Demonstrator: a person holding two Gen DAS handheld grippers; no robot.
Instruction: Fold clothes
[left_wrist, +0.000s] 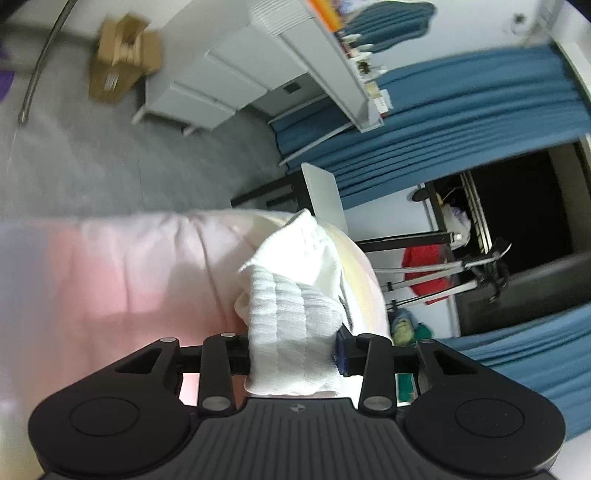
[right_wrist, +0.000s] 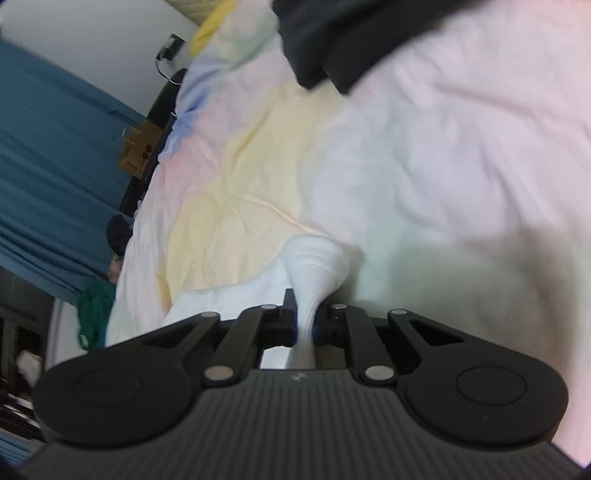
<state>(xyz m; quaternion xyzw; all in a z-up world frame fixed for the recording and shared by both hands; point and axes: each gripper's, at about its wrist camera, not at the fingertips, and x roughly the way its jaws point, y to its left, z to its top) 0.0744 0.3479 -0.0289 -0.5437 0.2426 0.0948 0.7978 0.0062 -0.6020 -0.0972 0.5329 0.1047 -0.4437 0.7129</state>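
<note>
Both grippers hold the white sock over the pastel bed (right_wrist: 424, 147): the left gripper (left_wrist: 293, 356) has its jaws closed across a wide ribbed part of the white sock (left_wrist: 291, 295), and the right gripper (right_wrist: 304, 325) pinches a narrow bunched part. The step in hand looks like the fold itself. Next, I judge, the held ends must meet squarely and be laid on the bed.

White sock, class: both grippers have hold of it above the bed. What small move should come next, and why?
Probably bring the right gripper toward the left gripper to fold the white sock in half. Both jaws are shut on it, the left on a wide bunch, the right on a narrow pinch, and it hangs over the pastel bedding.
</note>
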